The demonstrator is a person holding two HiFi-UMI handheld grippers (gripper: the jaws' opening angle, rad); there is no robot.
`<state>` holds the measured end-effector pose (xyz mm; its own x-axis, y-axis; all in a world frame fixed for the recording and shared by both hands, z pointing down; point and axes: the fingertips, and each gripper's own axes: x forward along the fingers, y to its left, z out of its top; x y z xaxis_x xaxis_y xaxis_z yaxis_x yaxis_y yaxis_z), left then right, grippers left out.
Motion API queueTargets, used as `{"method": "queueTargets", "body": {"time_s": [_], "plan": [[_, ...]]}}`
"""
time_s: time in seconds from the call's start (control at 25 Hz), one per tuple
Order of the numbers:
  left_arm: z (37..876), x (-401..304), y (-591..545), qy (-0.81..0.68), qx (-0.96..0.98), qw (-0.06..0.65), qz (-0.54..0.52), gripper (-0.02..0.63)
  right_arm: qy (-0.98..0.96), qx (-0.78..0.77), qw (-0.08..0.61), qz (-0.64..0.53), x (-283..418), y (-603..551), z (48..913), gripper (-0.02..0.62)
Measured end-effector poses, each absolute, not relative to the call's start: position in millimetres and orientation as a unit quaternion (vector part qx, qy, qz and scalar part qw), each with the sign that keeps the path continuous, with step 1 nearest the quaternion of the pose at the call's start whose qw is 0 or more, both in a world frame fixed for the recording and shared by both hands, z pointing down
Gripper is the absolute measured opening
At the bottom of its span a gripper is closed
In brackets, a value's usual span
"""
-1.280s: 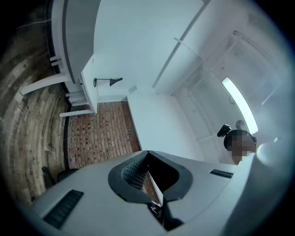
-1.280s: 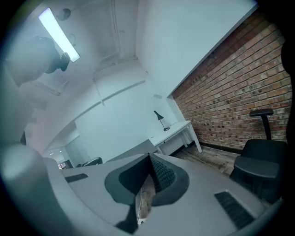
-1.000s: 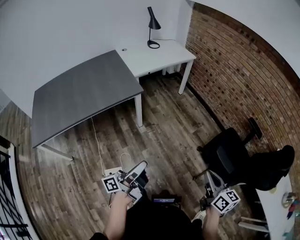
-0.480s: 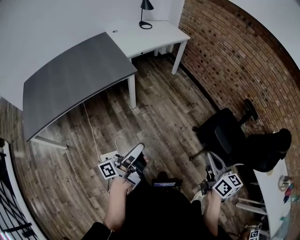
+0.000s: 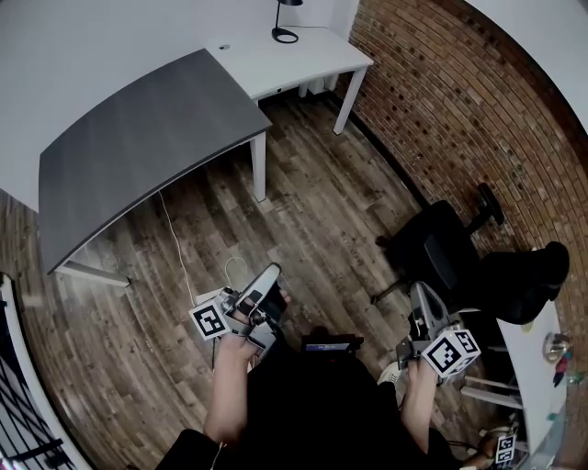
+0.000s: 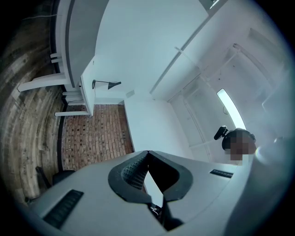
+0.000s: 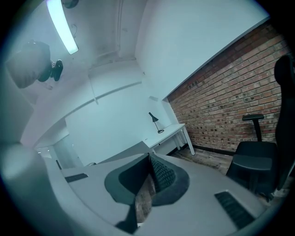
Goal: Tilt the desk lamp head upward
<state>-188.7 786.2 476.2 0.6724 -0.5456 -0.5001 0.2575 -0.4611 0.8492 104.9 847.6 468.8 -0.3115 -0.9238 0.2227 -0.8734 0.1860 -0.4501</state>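
The black desk lamp [image 5: 283, 20] stands on the white desk [image 5: 312, 57] in the far corner, its head cut off by the top edge of the head view. It shows small in the left gripper view [image 6: 107, 84] and in the right gripper view [image 7: 154, 120], with its cone shade pointing down. My left gripper [image 5: 273, 271] and right gripper [image 5: 418, 290] are held low by my body over the wood floor, far from the lamp. Both are shut with nothing between the jaws, as seen in the left gripper [image 6: 147, 152] and right gripper [image 7: 149, 156] views.
A large grey desk [image 5: 138, 147] adjoins the white one at the left. A brick wall [image 5: 459, 110] runs along the right. A black office chair [image 5: 441, 262] stands close to my right gripper. A white cable and power strip [image 5: 204, 296] lie on the floor by my left gripper.
The desks and lamp have slid up and left in the head view, the lamp head now cut off. Both grippers stay shut and have shifted slightly within the view.
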Motion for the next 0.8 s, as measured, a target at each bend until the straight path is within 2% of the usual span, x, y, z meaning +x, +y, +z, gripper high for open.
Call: {"method": "queueTargets", "body": {"time_s": [0.44, 0.8], "plan": [[481.5, -186.5, 765.2, -0.078, 0.754, 0.516, -0.399, 0.012, 0.74, -0.619, 0.06, -0.257, 124.2, 849.3, 472.4, 0.014], [494.4, -172.2, 724.1, -0.114, 0.76, 0.517, -0.376, 0.012, 0.745, -0.596, 0.081, -0.289, 142.3, 796.7, 505.2, 0.014]]}}
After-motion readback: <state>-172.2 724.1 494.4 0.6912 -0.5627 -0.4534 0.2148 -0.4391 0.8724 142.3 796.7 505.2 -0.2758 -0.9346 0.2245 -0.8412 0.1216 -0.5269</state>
